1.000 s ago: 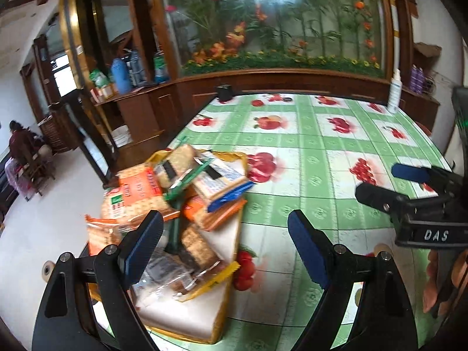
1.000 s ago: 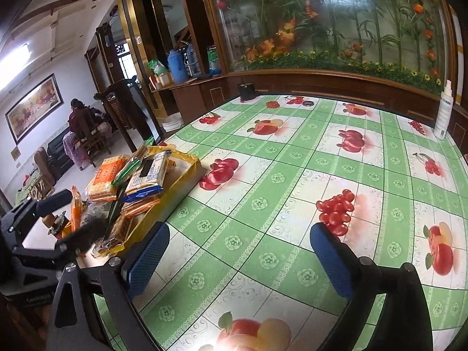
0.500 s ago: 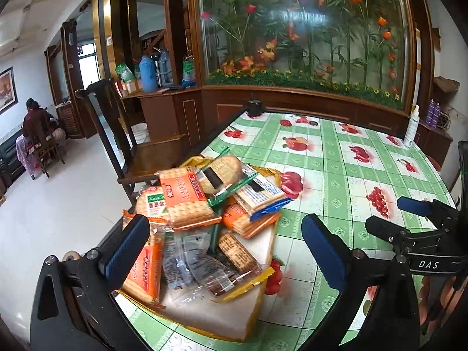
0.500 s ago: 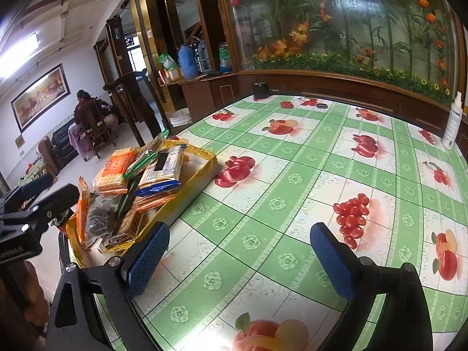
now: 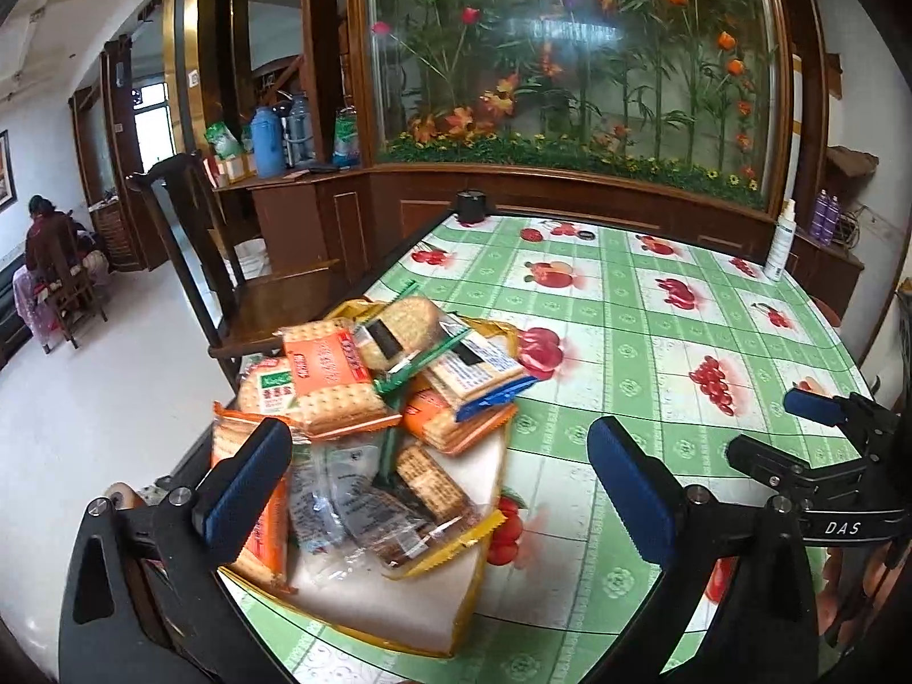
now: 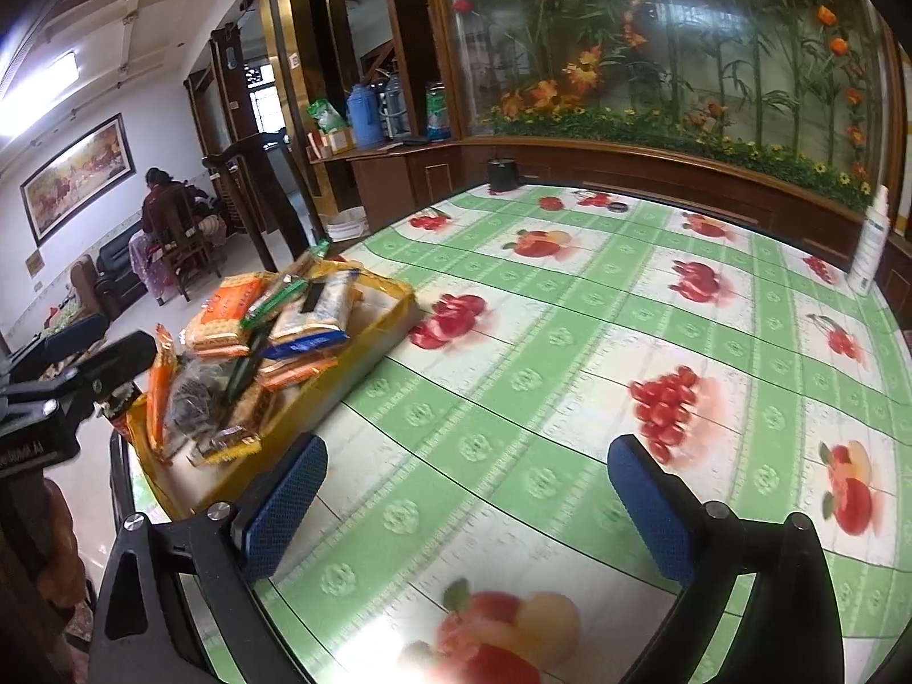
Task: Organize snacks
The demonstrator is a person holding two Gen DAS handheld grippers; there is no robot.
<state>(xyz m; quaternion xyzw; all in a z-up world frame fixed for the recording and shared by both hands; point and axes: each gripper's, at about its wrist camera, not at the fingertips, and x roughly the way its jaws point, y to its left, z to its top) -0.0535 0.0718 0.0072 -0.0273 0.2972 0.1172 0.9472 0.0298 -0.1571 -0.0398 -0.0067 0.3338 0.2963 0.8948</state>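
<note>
My table (image 5: 655, 342) wears a green-and-white checked cloth printed with red fruit, and it stretches from my near edge to the wooden ledge at the far side. On its near left corner sits a shallow yellow-rimmed tray (image 5: 422, 615) heaped with snack packets (image 5: 336, 376), some of them spilling past the tray's left rim. At the far left edge I see a small black pot (image 5: 471, 206) with a small dark round thing (image 5: 586, 236) on the cloth near it, and a white bottle (image 5: 778, 239) stands at the far right.
</note>
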